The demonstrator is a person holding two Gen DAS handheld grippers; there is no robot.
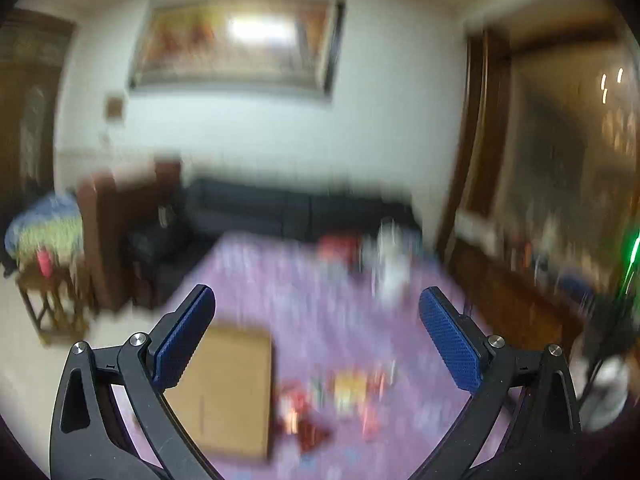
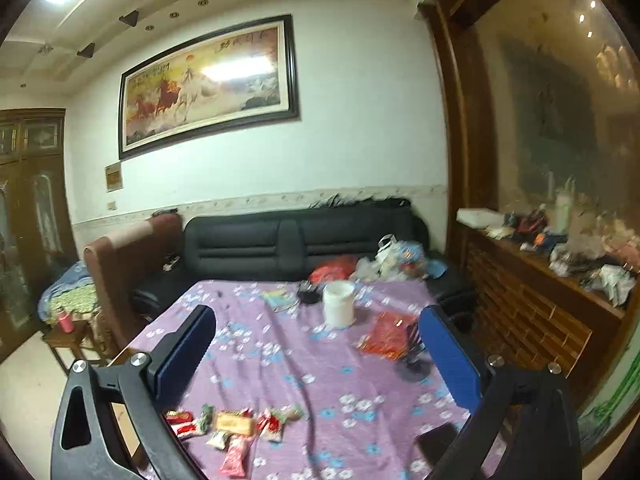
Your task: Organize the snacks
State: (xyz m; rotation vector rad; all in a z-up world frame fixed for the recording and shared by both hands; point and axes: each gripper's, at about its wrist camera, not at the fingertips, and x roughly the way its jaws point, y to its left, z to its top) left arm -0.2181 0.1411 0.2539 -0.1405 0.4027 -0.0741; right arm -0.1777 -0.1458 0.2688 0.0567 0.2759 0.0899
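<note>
Several small snack packets (image 2: 234, 426) lie in a loose heap near the front of a table with a purple flowered cloth (image 2: 300, 360). They show blurred in the left wrist view (image 1: 340, 400), beside a brown cardboard box (image 1: 228, 392) on the left. My left gripper (image 1: 316, 332) is open and empty, held above the table over the box and packets. My right gripper (image 2: 316, 356) is open and empty, held above the table behind the packets.
A white tub (image 2: 339, 304), a red packet (image 2: 386, 334), a small black stand (image 2: 414, 354) and a dark phone (image 2: 436, 442) are on the table. A black sofa (image 2: 300, 244) stands behind it, a wooden cabinet (image 2: 540, 312) to the right, a chair (image 2: 124, 272) to the left.
</note>
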